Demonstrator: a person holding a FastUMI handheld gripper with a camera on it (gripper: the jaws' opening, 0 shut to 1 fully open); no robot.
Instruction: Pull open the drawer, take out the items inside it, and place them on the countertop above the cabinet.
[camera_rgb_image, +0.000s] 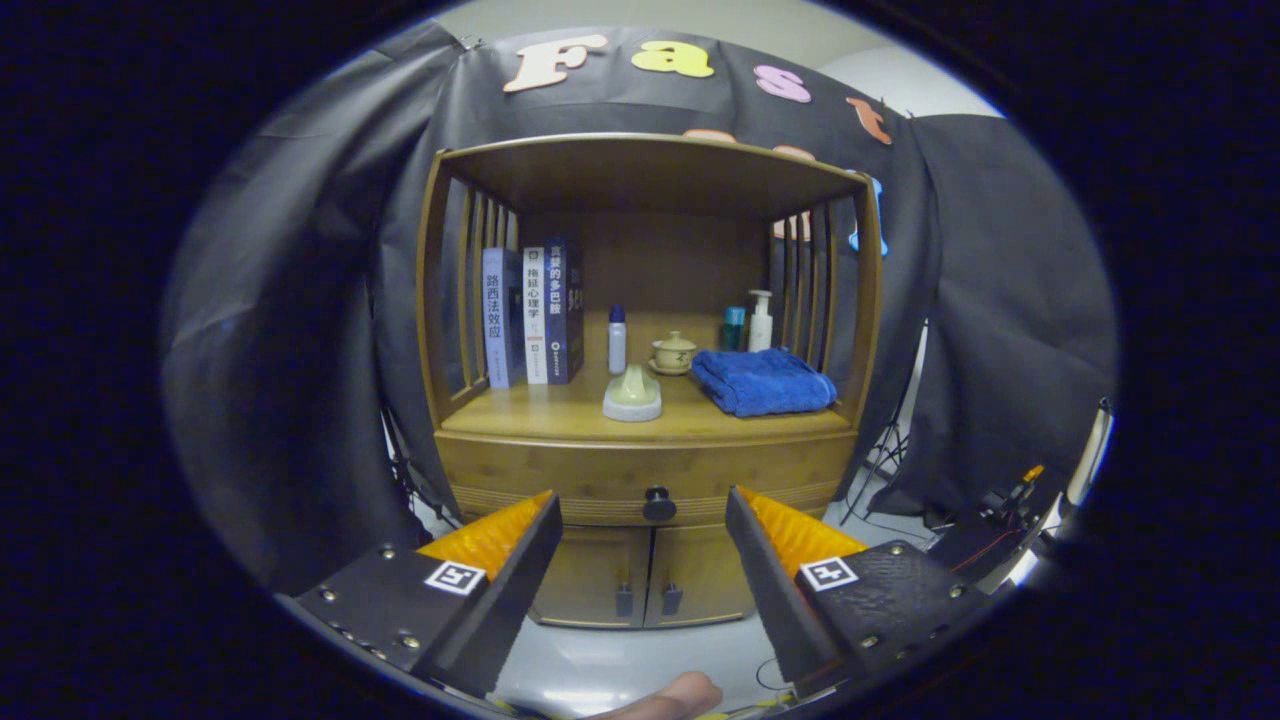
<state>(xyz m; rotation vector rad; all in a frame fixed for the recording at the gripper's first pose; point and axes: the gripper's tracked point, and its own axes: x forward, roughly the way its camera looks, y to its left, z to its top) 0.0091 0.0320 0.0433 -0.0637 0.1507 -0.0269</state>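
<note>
Your gripper (643, 520) hangs with its fingers spread wide, grasping nothing. Between them and well beyond sits the drawer (648, 478), shut, its dark knob (659, 504) centred in the gap. Nothing stands between fingers and knob. Below are two cabinet doors (645, 575). Above the drawer, the bench (560, 412) carries three upright books (532, 315) with Chinese titles, a small bottle (617, 340), a pale ornament (632, 394), a lidded cup (674, 353), a folded blue towel (763, 381), and a pump bottle (760, 320) behind it.

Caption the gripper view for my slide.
Open tongs aimed at the closed drawer's knob, still short of the wooden cabinet.
</note>
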